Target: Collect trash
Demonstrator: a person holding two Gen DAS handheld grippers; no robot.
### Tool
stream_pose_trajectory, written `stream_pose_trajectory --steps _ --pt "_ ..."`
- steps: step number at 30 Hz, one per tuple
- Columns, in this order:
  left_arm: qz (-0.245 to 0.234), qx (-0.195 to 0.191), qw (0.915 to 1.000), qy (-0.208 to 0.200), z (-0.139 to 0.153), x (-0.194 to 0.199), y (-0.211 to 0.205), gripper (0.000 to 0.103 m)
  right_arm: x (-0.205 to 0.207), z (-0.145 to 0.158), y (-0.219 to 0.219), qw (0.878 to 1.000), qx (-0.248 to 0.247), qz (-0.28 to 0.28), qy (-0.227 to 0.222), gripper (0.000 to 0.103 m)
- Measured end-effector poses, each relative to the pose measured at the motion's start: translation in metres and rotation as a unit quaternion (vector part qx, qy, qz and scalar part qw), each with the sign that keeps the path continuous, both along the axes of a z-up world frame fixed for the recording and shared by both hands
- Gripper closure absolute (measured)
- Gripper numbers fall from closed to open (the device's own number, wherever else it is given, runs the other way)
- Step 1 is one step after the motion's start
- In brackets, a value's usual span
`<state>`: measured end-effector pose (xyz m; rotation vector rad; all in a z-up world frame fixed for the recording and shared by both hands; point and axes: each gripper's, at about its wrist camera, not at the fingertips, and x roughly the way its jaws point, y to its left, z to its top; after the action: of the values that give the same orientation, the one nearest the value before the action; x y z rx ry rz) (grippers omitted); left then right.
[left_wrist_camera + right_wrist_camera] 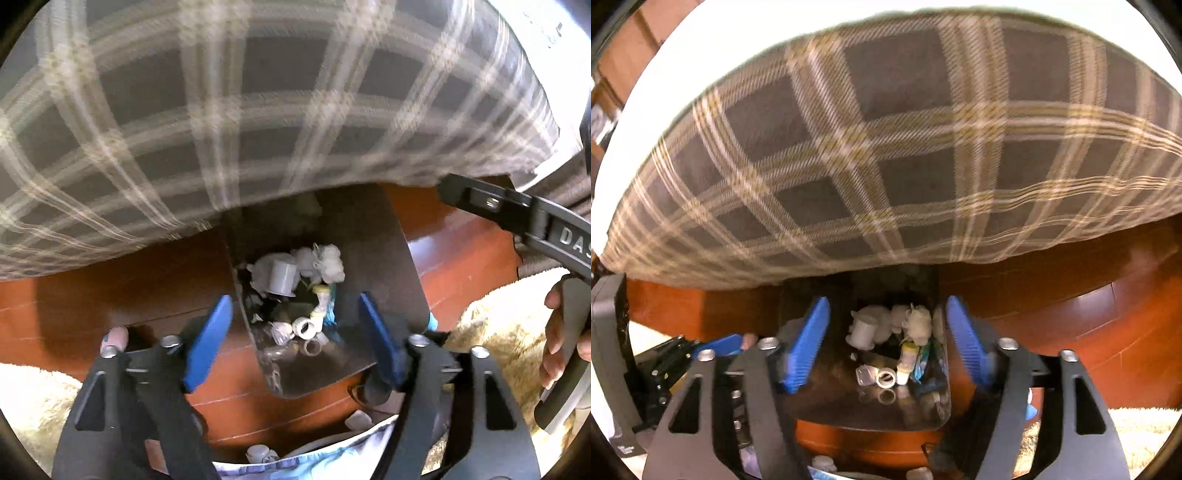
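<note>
Left wrist view showed my left gripper [295, 341] pointed steeply down over a dark trash bin [391, 258] standing on the red-brown wood floor [110, 288]. A plaid bedcover [258, 110] overhung the bin's far edge, so free room lay only on the near side and to both sides along the floor. A shaggy cream rug [491, 332] bordered the floor at the right. My blue fingers [208, 343] were spread wide, one on each side of the bin mouth, with nothing between them and no contact with the rim.

Inside the bin lay the collected trash: a grey paper cup [282, 277], crumpled white tissue [325, 260], a white tape roll [304, 326] and a small pale bottle [320, 295].

Right wrist view showed my right gripper [886, 341] above the same bin [820, 402], its blue fingers [809, 349] also spread wide and empty, clear of the walls. My left gripper's blue pad appeared at the lower left.
</note>
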<state>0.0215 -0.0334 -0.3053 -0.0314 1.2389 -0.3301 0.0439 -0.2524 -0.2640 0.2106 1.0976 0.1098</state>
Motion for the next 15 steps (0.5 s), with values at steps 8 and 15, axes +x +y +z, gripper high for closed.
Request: stream_pose_trajectory --steps 8,15 --pt "0.015 0.002 0.9968 -0.079 0.056 -0.011 0.021 0.010 -0.023 0.047 -0.011 0.997 -0.008 -0.020 -0.069 0.003" --pt "0.023 0.013 0.9788 -0.203 0.151 -0.034 0.029 0.008 -0.056 0.120 0.000 0.987 -0.061 -0.025 -0.144 0.003"
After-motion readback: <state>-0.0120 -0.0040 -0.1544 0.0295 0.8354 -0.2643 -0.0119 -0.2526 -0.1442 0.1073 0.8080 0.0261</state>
